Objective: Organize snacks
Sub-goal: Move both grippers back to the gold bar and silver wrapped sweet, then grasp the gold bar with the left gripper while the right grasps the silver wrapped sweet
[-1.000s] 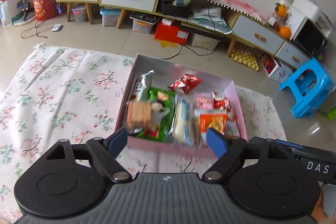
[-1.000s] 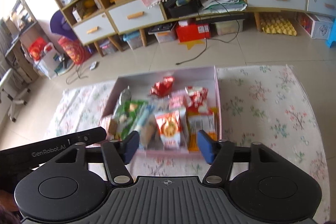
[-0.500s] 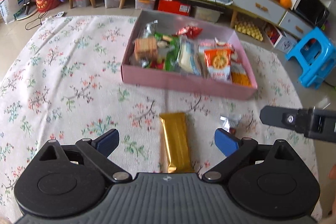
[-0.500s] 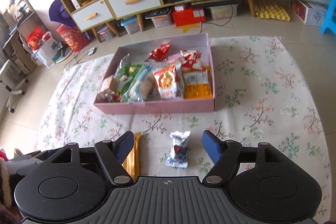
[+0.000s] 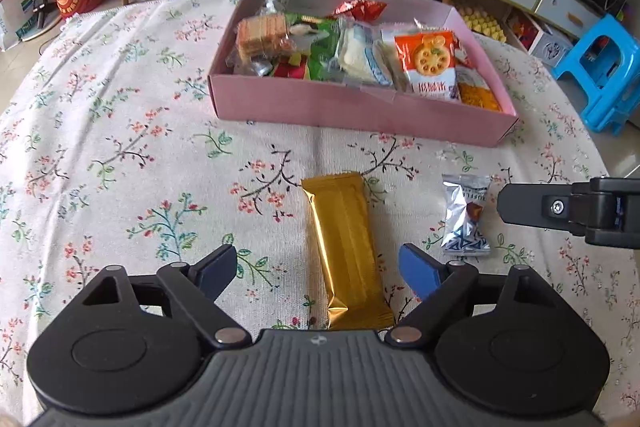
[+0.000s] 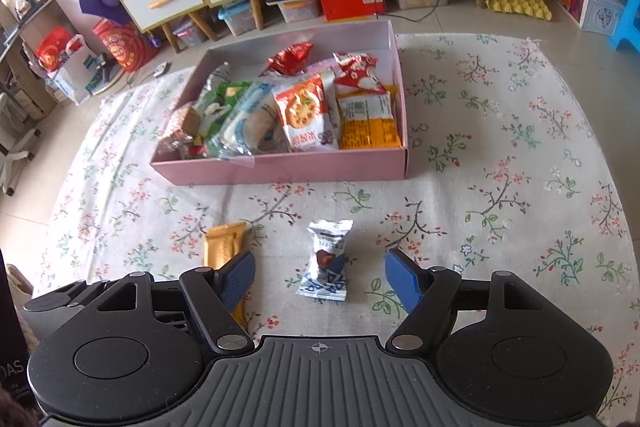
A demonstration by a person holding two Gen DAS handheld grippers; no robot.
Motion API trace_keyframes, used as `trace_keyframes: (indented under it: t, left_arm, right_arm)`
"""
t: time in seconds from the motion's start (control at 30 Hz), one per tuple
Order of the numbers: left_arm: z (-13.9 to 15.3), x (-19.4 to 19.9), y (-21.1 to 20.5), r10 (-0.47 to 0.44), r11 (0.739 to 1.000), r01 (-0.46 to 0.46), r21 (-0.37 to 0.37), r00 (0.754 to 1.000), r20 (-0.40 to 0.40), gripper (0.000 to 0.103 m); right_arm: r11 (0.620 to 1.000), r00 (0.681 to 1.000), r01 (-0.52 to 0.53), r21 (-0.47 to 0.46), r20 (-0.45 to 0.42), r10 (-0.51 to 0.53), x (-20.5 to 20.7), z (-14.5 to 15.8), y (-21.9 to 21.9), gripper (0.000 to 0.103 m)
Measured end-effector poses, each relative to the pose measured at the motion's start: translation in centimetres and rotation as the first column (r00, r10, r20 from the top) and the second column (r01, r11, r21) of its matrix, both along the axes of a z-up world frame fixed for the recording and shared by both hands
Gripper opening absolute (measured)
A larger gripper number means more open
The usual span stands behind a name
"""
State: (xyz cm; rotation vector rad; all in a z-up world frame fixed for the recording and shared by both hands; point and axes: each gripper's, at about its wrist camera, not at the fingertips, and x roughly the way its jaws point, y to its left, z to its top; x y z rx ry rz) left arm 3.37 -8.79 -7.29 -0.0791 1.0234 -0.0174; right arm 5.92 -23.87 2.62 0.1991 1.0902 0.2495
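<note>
A floral cloth (image 5: 120, 131) is covering the worktop, and lying on it are a pink box (image 5: 360, 107) full of snacks toward the far edge, and nearer, a gold bar (image 5: 344, 247) just beside a silver packet (image 5: 466, 215).

Both wrist cameras look steeply down from close by, sharing the pink box (image 5: 360, 107) and floral cloth (image 6: 500, 187).

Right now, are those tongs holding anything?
No. The left tongs, closing, straddle the gold bar; the right tongs straddle the silver packet, untouched.
</note>
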Motion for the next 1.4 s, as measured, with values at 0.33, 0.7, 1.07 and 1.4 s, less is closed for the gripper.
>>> trace_keyframes:
  t: [0.33, 0.7, 1.07, 1.4]
  left_arm:
    - [-1.0, 0.0, -0.6, -0.032, 0.999, 0.032, 0.038, 0.999, 0.019, 0.065]
    - [0.1, 0.3, 1.0, -0.010, 0.998, 0.012, -0.056, 0.999, 0.038, 0.024]
    - [1.0, 0.5, 1.4, -0.005, 0.998, 0.010, -0.069, 0.998, 0.065, 0.024]
    - [1.3, 0.5, 1.1, -0.012, 0.998, 0.017, -0.066, 0.997, 0.075, 0.024]
  right_arm:
    - [1.000, 0.999, 0.022, -0.004, -0.039, -0.022, 0.7, -1.7, -0.1, 0.073]
    - [0.999, 0.999, 0.018, -0.033, -0.030, -0.019, 0.9, -3.1, 0.3, 0.073]
    - [0.999, 1.000, -0.003, -0.044, -0.025, 0.002, 1.1, -5.1, 1.9, 0.050]
    - [1.000, 1.000, 0.005, -0.020, -0.023, -0.006, 1.0, -4.4, 1.8, 0.024]
